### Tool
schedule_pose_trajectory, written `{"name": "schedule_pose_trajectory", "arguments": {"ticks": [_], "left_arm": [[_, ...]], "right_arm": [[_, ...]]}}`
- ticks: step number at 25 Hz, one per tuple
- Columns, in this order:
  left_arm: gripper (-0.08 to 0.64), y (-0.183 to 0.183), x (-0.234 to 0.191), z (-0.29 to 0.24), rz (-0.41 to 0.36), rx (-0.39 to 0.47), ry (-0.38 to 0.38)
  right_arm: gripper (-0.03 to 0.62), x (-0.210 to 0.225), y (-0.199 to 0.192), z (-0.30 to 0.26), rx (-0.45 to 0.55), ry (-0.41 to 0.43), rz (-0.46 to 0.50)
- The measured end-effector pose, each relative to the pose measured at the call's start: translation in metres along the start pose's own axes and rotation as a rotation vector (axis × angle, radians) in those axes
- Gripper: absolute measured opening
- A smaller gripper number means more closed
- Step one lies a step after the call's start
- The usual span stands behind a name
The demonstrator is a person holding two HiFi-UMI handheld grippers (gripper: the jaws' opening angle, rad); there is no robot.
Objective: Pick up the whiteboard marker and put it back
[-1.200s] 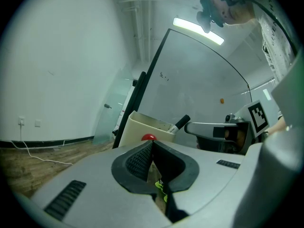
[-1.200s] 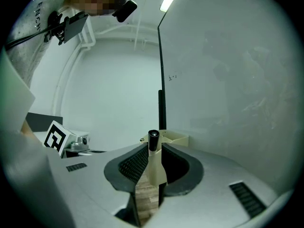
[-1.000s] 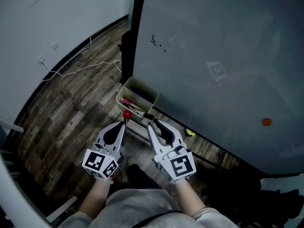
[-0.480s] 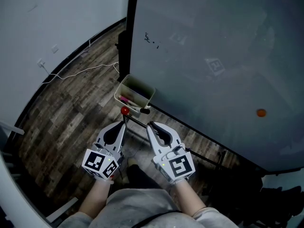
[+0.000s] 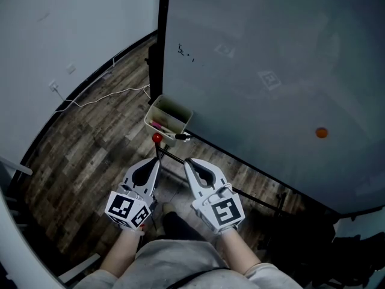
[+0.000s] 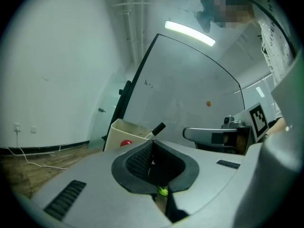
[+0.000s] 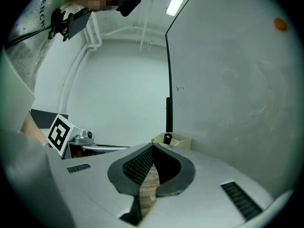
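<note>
Looking down on dim wood-plank floor [image 5: 90, 137] and a big grey whiteboard [image 5: 271, 71] standing on it. Holding left gripper [image 5: 157, 159] and right gripper [image 5: 186, 161] side by side low before the board, each with jaws pressed together on nothing. Facing a cream box [image 5: 170, 110] at the board's foot. Can make out whiteboard marker [image 5: 182, 136] tilted at its near rim, black cap up, apart from both grippers, beside a red knob [image 5: 157, 138]
</note>
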State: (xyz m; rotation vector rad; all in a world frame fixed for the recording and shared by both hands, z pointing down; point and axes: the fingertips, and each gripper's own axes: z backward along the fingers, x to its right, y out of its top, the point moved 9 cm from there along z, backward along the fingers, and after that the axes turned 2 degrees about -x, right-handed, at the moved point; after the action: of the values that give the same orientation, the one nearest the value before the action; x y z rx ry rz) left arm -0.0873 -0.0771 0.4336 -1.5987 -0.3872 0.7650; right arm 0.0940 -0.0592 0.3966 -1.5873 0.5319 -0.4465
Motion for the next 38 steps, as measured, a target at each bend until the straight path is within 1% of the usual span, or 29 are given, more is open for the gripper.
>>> {"name": "schedule_pose_trajectory", "arguments": {"ticks": [11,24,33,36,38], "left_arm": [[0.015,0.005,0.019,0.021,-0.016,0.014,-0.013],[0.015,0.006,0.034,0.044,-0.032,0.036,-0.024],[0.015,0.005,0.046,0.059,-0.030,0.038,-0.019],[0.015,0.004,0.051,0.064,-0.031,0.040,-0.020],[0.015,0.005,0.056,0.069,-0.034,0.039,-0.022]], "right_arm": [[0.018,-0.020,0.004,0.019,-0.003,0.012,0.030],[0.018,-0.039,0.006,0.037,-0.004,0.009,0.040],[0.018,-0.049,0.004,0.052,-0.006,0.001,0.032],[0.018,-0.053,0.005,0.057,-0.028,-0.007,0.027],[0.018,-0.056,0.003,0.062,-0.025,-0.006,0.027]]}}
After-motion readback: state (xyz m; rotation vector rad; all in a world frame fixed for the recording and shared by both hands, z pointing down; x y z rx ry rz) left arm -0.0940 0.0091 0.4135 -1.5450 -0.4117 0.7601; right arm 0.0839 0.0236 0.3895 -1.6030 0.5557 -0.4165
